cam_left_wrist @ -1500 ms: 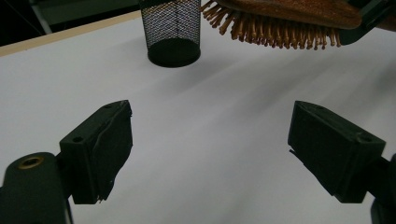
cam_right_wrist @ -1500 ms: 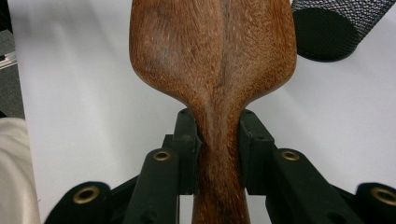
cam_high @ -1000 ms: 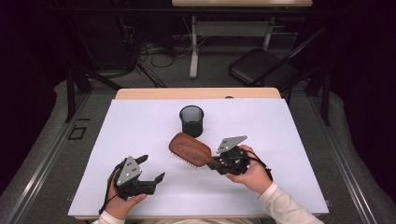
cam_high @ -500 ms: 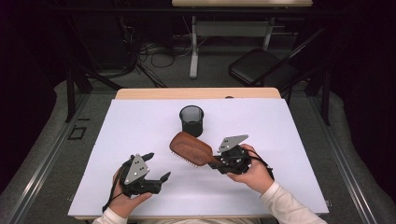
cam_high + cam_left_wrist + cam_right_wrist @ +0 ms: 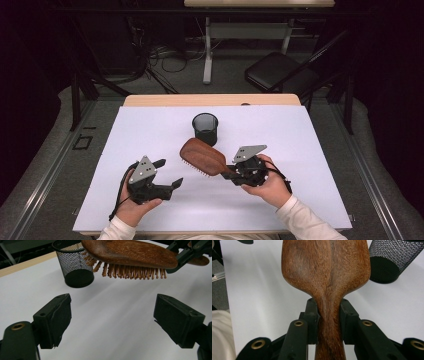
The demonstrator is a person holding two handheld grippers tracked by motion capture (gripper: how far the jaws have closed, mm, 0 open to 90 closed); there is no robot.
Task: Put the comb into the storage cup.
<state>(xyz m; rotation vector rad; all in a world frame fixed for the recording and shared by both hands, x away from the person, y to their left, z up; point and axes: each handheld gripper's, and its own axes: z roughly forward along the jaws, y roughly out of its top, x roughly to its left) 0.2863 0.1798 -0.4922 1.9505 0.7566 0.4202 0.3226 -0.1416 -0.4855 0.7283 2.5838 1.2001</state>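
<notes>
Overhead, a white table (image 5: 310, 165) stands amid dark surroundings.

high view overhead, facing forward-down; tongs views close, low; all share hairbrush (image 5: 202, 156).

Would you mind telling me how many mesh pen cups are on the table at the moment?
1. The black mesh pen cup stands upright toward the far middle of the white table, just beyond the wooden hairbrush. Nothing seems to hide another.

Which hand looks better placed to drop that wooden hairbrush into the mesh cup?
Right. The right gripper clamps the hairbrush by its handle, head near the mesh cup; the left gripper is open.
</notes>
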